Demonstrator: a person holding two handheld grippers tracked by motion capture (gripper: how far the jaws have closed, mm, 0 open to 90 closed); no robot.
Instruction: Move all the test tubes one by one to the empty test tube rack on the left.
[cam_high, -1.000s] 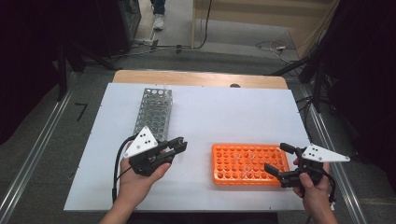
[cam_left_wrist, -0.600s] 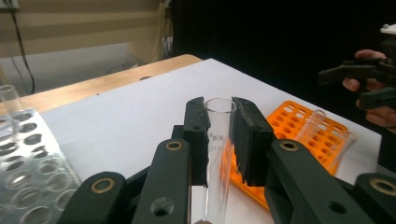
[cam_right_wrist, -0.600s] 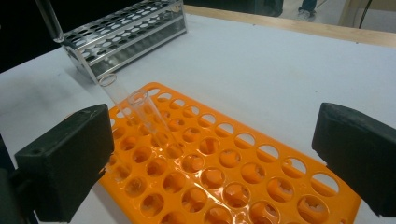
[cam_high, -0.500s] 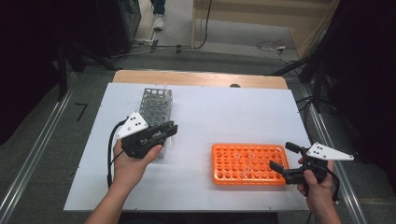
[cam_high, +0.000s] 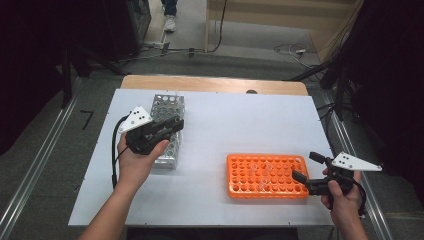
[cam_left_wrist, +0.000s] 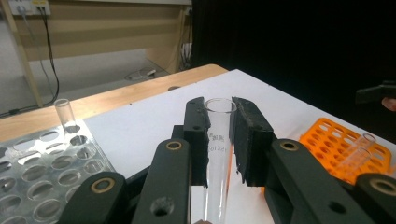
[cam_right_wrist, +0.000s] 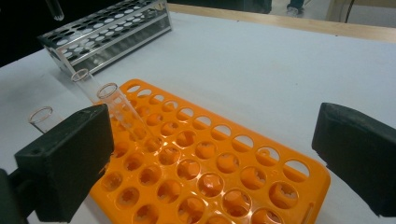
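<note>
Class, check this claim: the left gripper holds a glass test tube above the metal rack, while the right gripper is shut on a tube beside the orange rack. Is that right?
Not quite. The right gripper is open and holds nothing, as the right gripper view shows; its jaws stand wide apart over the orange rack. The rest stands.

right gripper (cam_right_wrist: 212, 158): jaws wide apart, nothing between | orange rack (cam_right_wrist: 243, 154) just below them on white table (cam_right_wrist: 261, 70); three clear tubes (cam_right_wrist: 119, 109) stand tilted at its left end | metal rack (cam_right_wrist: 107, 32) beyond, well apart

Bright, even overhead light; dark surroundings, slightly soft focus.
</note>
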